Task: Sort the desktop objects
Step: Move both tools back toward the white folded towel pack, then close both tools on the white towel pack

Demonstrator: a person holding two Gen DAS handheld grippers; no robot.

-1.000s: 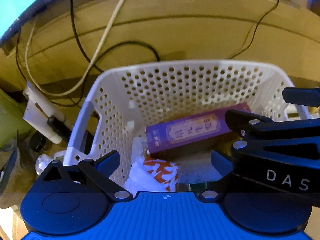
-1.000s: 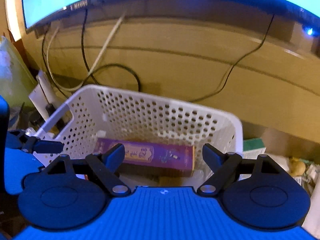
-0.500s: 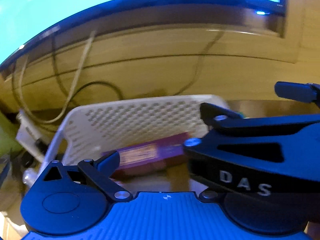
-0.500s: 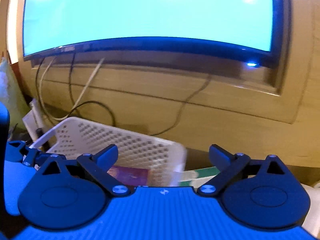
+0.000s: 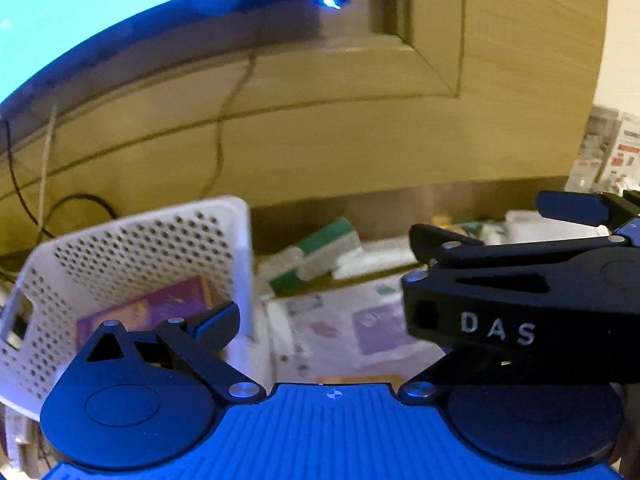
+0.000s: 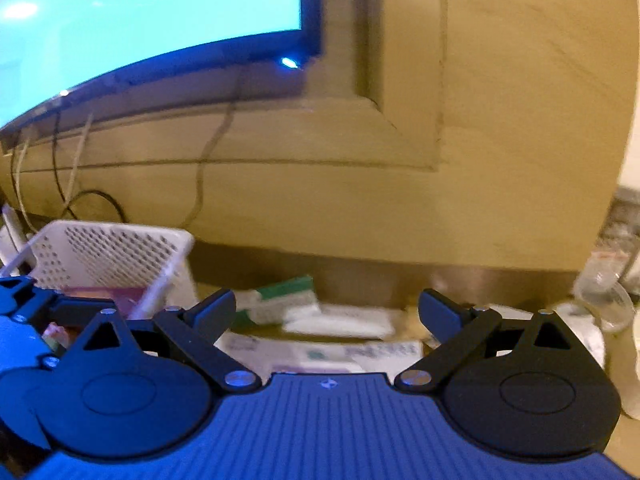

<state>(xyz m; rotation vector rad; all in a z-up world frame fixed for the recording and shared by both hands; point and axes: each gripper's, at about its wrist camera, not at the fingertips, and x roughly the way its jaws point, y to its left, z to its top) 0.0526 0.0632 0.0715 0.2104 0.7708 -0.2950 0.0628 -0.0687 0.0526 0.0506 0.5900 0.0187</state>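
Observation:
A white perforated basket stands at the left and holds a purple box; the basket also shows in the right wrist view. My left gripper is open and empty, to the right of the basket. My right gripper is open and empty above a litter of flat packets. Its black body crosses the right side of the left wrist view and hides my left gripper's right finger. A green and white box lies on the desk beyond the right gripper; it also shows in the left wrist view.
A lit monitor hangs on the wooden wall with cables dropping behind the basket. White packets and printed papers cover the desk. A clear plastic cup stands at the far right.
Both grippers have swung up and to the right, away from over the basket. The basket has slid to the left of both views and the desk litter has come into sight.

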